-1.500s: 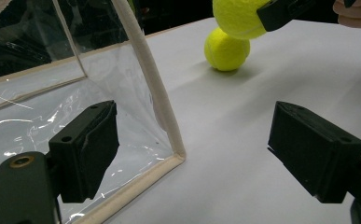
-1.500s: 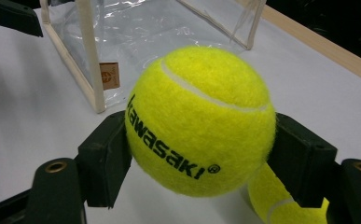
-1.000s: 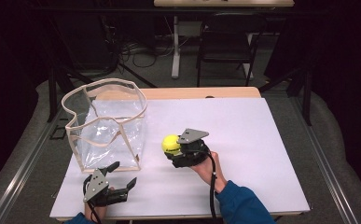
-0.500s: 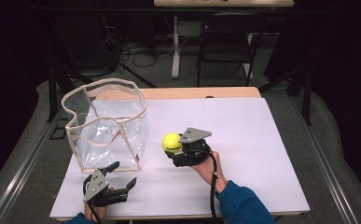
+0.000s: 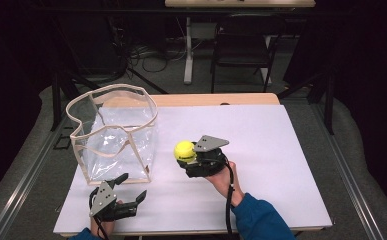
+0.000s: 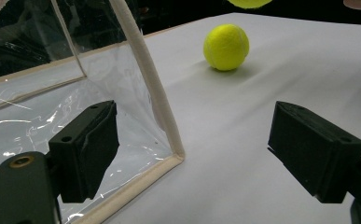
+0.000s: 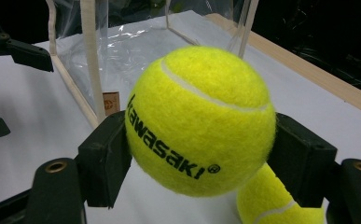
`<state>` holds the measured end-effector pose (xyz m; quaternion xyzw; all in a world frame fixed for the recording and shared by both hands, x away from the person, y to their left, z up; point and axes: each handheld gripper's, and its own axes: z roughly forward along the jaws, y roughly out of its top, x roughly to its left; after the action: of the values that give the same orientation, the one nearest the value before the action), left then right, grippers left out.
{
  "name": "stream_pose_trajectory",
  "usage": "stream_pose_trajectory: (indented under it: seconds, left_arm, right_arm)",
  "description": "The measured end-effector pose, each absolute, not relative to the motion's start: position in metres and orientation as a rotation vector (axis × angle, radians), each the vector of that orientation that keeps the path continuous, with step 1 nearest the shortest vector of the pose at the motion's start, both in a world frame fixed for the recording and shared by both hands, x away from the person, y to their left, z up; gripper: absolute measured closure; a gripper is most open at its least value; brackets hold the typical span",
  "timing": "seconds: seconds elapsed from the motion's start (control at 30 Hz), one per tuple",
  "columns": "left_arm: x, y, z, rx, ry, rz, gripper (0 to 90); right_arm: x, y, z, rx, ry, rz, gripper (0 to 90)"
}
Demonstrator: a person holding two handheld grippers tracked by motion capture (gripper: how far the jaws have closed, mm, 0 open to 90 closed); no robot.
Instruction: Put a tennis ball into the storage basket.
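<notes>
Tennis ball clamped between right gripper jaws, lifted just off the table near its middle.
Second tennis ball lying on the table right under the held one. Clear bag upright toward the left edge. Left gripper near the front left corner, jaws wide apart, holding nothing, beside the bag's near bottom corner.

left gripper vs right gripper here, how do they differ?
The right gripper is shut on a yellow tennis ball, pads pressing both sides; the left gripper is open and holds nothing. The right gripper holds its ball above the white table, over a second ball lying there; the left gripper sits low by the corner of the clear bag. Both have black jaws and a grey plate on top.
</notes>
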<state>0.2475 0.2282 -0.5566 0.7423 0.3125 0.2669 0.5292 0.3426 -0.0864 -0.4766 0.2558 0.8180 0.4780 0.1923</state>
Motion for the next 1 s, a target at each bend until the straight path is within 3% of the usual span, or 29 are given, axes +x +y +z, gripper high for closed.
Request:
stream_pose_trajectory:
  seconds: [1.0]
  left_arm:
    - [0.247,0.230,-0.556,1.762,0.750,0.640,16.0]
  right_arm:
    - [0.352,-0.085,-0.455,0.693,2.291,1.345,26.6]
